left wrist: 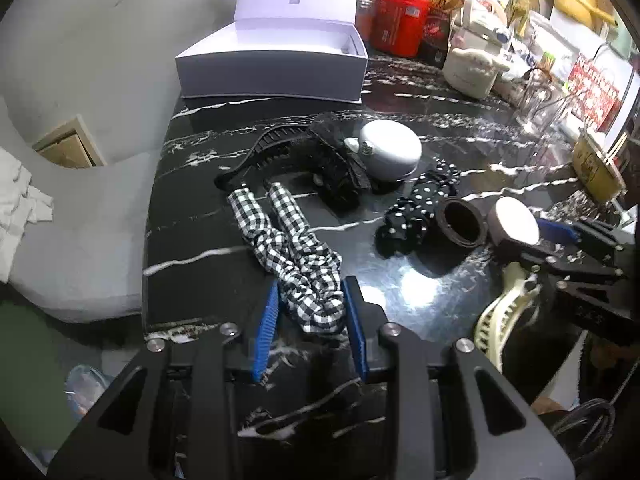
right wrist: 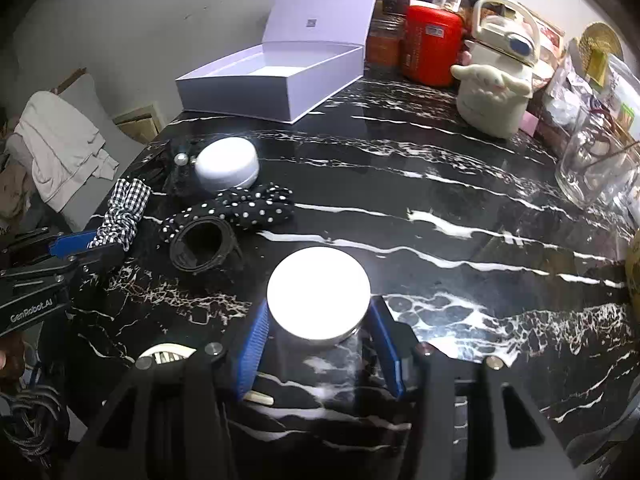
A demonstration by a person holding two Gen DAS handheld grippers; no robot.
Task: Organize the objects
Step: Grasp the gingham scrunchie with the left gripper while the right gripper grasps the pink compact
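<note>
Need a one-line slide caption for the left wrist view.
Left gripper closed on the checked scrunchie on the black marble table, open white box behind.

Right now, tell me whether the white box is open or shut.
Open: the white box has its hinged lid standing up behind it, and the visible inside looks empty.

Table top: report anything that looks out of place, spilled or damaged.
Nothing is spilled or broken. Hair accessories lie scattered loose on the table: a checked scrunchie, a dotted scrunchie and a black ring, while the white box sits open and looks empty.
</note>
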